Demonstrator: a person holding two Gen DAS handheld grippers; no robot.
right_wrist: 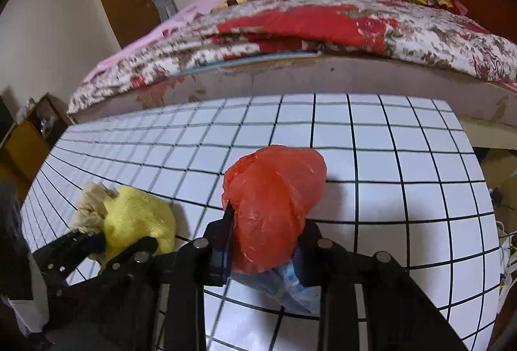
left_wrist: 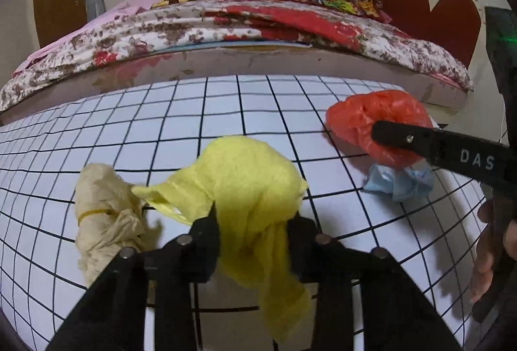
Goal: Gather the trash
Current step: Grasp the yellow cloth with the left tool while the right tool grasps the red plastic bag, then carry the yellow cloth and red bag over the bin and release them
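I have the left gripper (left_wrist: 252, 221) clenched on the yellow bag (left_wrist: 245, 186), its 2 fingers pinching the crumpled plastic from both sides, with a loose tail of the bag hanging down between them toward the near edge of the bench (left_wrist: 194, 125). Just to the left of the yellow bag, touching it, lies a beige bag (left_wrist: 103, 215) with a thin yellow band around its middle, resting on the gridded bench top toward the near left part.

My right gripper (right_wrist: 265, 231) is clenched on the red bag (right_wrist: 274, 205), the bag bulging forward and upward out from between the fingers. Under the red bag, pressed against it, sits a pale blue bag (right_wrist: 290, 286) on the bench surface; I cannot tell whether the fingers also catch it. From the left wrist view both of these sit toward the right side of the bench, with the right gripper's finger crossing in front of the red bag.

From the right wrist view the yellow and beige bags are off to my left, near the left edge of the bench. Beyond the far edge of the bench stands a bed (right_wrist: 355, 37) covered in floral and red blankets
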